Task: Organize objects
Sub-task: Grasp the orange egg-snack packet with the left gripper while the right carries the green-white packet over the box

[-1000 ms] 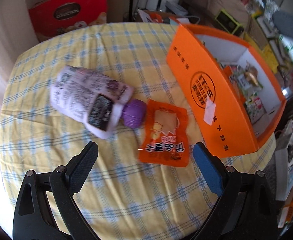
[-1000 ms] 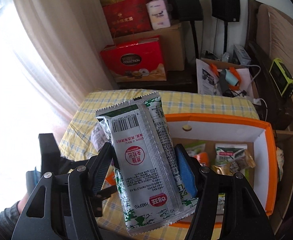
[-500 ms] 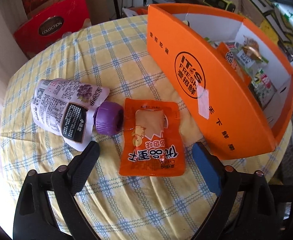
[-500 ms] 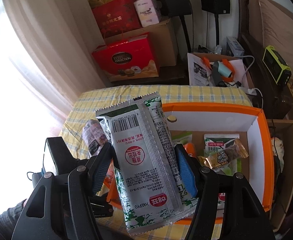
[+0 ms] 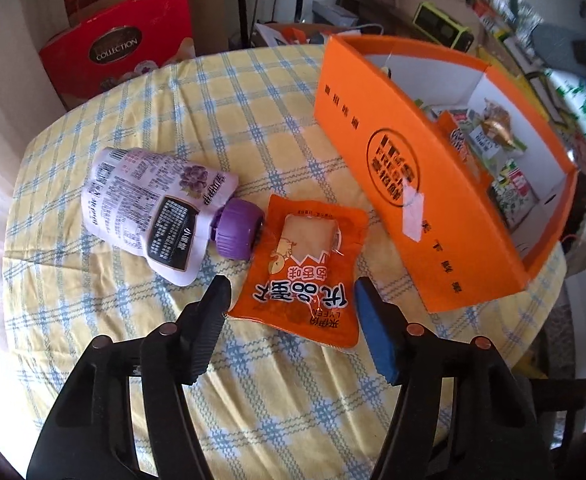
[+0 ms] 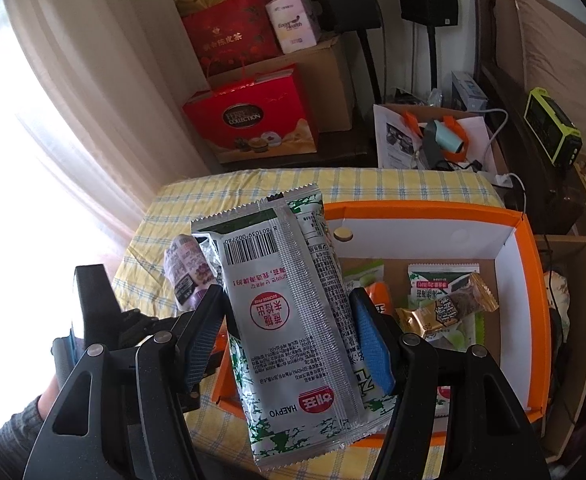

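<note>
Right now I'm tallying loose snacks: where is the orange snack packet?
In the left wrist view, the orange snack packet lies on the tablecloth between the purple-capped pouch and the orange box.

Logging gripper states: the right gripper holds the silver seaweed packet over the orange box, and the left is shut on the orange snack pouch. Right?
Not quite. The left wrist view shows the left gripper open, its fingers either side of the orange snack pouch.
</note>
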Demonstrator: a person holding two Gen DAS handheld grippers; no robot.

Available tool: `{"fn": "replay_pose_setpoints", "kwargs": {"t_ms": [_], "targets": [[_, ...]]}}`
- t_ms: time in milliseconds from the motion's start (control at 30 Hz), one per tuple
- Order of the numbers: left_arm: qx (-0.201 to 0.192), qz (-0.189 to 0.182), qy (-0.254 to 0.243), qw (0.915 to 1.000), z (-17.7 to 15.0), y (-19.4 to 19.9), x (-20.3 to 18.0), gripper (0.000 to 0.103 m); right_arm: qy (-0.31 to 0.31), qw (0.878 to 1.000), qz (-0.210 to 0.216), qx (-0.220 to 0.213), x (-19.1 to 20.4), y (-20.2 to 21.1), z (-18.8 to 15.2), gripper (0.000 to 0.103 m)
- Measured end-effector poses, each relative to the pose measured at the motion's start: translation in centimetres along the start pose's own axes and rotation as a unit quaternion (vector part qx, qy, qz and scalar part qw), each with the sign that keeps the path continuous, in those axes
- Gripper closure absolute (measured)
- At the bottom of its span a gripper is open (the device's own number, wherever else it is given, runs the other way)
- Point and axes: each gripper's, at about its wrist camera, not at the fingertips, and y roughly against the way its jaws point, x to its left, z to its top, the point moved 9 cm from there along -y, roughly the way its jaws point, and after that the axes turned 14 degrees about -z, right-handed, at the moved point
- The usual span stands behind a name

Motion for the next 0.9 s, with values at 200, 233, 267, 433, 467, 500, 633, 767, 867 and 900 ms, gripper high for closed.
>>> {"fn": "replay_pose_setpoints", "kwargs": {"t_ms": [200,233,267,433,467,500,633,767,867,900], "targets": [[-0.036,-0.001,0.004,0.9993,1.7,3.3,0.0,0.043,-0.007,1.000,-0.004,-0.005,-0.6,0.7,0.2,0.038],[-0.042,-0.002,0.007,0.9991,2.0,3.8,0.0,0.043,-0.008,1.000,-0.005,-0.007,-0.8,0.8,0.2,0.038],[-0.051,-0.002,0.011,0.9986,2.4,4.5,0.1,0.043,-0.010,1.000,-0.007,-0.008,-1.0,0.9,0.2,0.038],[-0.085,-0.010,0.025,0.9960,4.7,6.6,-0.6,0.043,-0.021,1.000,-0.012,-0.013,-1.9,1.5,0.3,0.038],[-0.088,-0.010,0.025,0.9957,5.4,6.5,-0.7,0.043,-0.023,1.000,-0.016,-0.014,-2.1,1.6,0.3,0.038],[-0.093,-0.009,0.024,0.9953,5.8,6.9,-1.0,0.043,-0.025,0.999,-0.018,-0.014,-2.3,1.6,0.2,0.038],[-0.109,-0.009,0.023,0.9937,6.9,7.4,-2.4,0.043,-0.033,0.999,-0.029,-0.016,-3.2,1.9,0.2,0.038],[-0.117,-0.010,0.022,0.9929,7.8,7.1,-4.0,0.042,-0.046,0.998,-0.039,-0.019,-4.5,2.3,0.3,0.038],[-0.118,-0.013,0.022,0.9926,8.5,6.5,-5.1,0.042,-0.057,0.997,-0.044,-0.023,-5.7,2.6,0.5,0.038],[-0.119,-0.014,0.021,0.9925,8.8,6.3,-5.5,0.042,-0.061,0.997,-0.047,-0.023,-6.1,2.6,0.5,0.038]]}}
